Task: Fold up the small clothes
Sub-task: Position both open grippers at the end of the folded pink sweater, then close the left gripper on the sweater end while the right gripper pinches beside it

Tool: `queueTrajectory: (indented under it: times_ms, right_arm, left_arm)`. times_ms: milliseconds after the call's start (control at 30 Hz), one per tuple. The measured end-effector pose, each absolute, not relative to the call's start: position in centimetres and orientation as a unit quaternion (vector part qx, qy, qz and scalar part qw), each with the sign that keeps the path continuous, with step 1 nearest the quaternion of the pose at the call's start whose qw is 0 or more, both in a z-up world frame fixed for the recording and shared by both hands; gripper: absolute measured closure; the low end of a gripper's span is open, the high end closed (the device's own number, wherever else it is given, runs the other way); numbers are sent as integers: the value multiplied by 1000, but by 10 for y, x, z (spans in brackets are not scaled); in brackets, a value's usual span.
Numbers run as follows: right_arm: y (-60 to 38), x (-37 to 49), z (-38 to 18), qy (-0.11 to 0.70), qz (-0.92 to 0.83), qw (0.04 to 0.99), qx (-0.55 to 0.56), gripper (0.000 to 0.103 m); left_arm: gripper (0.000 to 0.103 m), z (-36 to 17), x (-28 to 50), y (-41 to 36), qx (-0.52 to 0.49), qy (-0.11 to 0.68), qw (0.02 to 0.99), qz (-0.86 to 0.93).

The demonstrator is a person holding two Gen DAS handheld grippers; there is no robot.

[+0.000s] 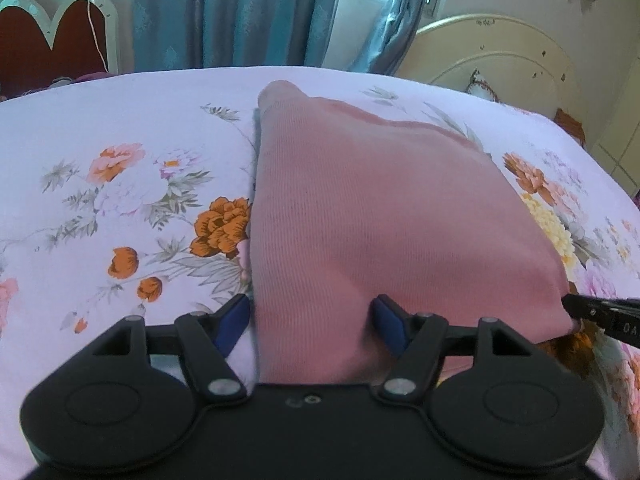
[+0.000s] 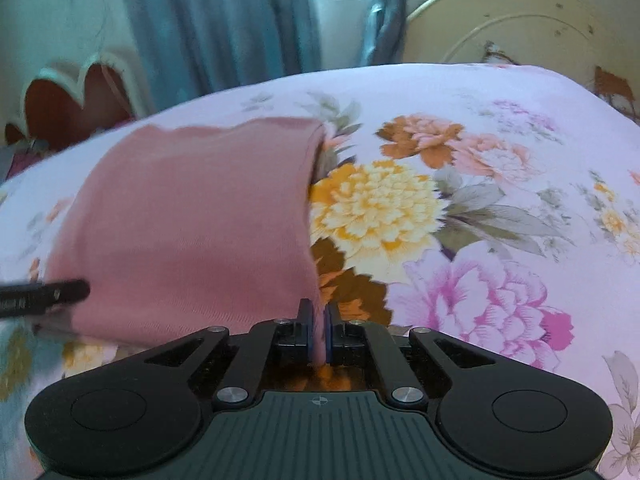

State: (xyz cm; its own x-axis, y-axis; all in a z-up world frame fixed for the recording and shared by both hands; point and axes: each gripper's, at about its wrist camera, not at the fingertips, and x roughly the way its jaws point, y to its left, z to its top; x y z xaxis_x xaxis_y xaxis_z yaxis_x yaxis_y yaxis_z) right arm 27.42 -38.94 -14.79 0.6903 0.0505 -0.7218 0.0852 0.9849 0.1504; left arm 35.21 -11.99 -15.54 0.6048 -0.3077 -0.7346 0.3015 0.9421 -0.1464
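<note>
Pink garment flat on flowered bedsheet; right gripper clamped on near right corner, left gripper spread wide astride near left corner, not pinching. Probably gripping step before fold; next, close left, lift both corners together

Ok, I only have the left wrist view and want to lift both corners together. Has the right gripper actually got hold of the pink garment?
Observer: Yes. In the right wrist view the right gripper is shut on the near right corner of the pink garment; fabric is pinched between its blue pads.
Operator: Anything lying beyond that corner?
Observer: Only the floral bedsheet, with a big yellow flower print beside the garment's right edge.
Operator: Can that view see my left gripper?
Observer: Just one dark fingertip of the left gripper, at the garment's near left corner. Its jaws stand open in your own view.
</note>
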Motion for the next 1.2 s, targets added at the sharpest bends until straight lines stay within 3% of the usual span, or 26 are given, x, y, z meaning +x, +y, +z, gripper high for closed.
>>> queueTrajectory:
  times_ms: [33,133,167,233,267,533,1133,1167,1200]
  right_arm:
    - [-389,274,-145,391,-7,916,87,100]
    - [-392,274,-134,387,-2,916,107,100]
    - [-392,275,-130,386,-1,916,106,93]
    - [-392,276,-124,380,-3,920,101,47]
    - [-392,276,-120,371,-6,923,100,19]
    - [-402,309,-100,368,24,921,130,19]
    - [-431,396,-161,395,69,877,266,19]
    - [-430,399,-162,391,71,878,266,24]
    - [-430,402,-163,391,74,877,269,42]
  left_arm:
    - [27,-154,353,-121,-2,413,895,-171]
    - [24,-146,354,-120,3,413,895,-171]
    - [23,-143,354,-121,6,410,896,-171]
    - [16,-136,354,-121,9,403,899,-172]
    - [16,-132,355,-121,10,399,900,-173]
    - [6,-111,378,-126,1,391,902,-182]
    - [7,-159,458,-127,-83,456,854,-237]
    - [7,-160,459,-127,-83,454,854,-242]
    - [11,-160,459,-129,-83,451,853,-248]
